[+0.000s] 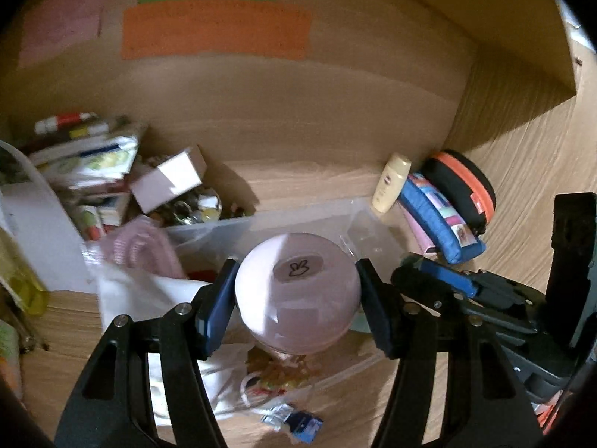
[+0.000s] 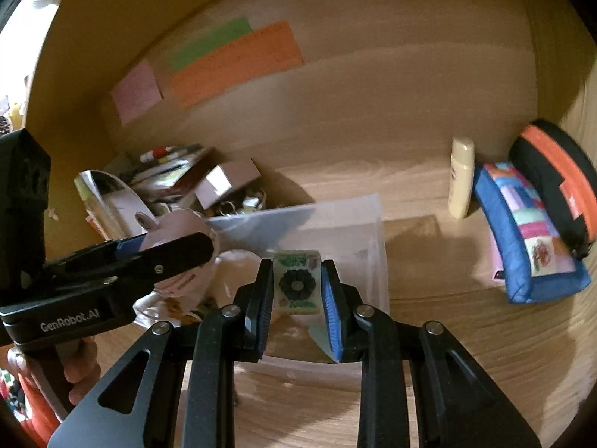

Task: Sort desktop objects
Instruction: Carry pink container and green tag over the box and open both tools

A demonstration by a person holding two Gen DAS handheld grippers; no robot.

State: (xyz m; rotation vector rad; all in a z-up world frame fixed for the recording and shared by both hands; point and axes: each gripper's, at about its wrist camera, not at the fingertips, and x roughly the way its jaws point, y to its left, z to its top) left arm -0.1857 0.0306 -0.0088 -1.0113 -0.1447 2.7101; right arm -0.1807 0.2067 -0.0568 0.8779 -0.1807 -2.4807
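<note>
Left gripper (image 1: 298,295) clamps a round pink container (image 1: 298,291) above the clear bin (image 1: 335,212); right gripper (image 2: 296,287) pinches a small flower-printed tile (image 2: 296,285) over the desk (image 2: 447,336).

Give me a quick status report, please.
Left gripper shut on pink round case. Right gripper shut on mahjong tile. Both over clear bin. Nothing blocking.

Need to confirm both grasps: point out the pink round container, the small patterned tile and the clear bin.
pink round container (image 1: 298,291), left wrist view, its top face.
small patterned tile (image 2: 297,286), right wrist view, its dark flower.
clear bin (image 2: 347,224), right wrist view, its far wall.
</note>
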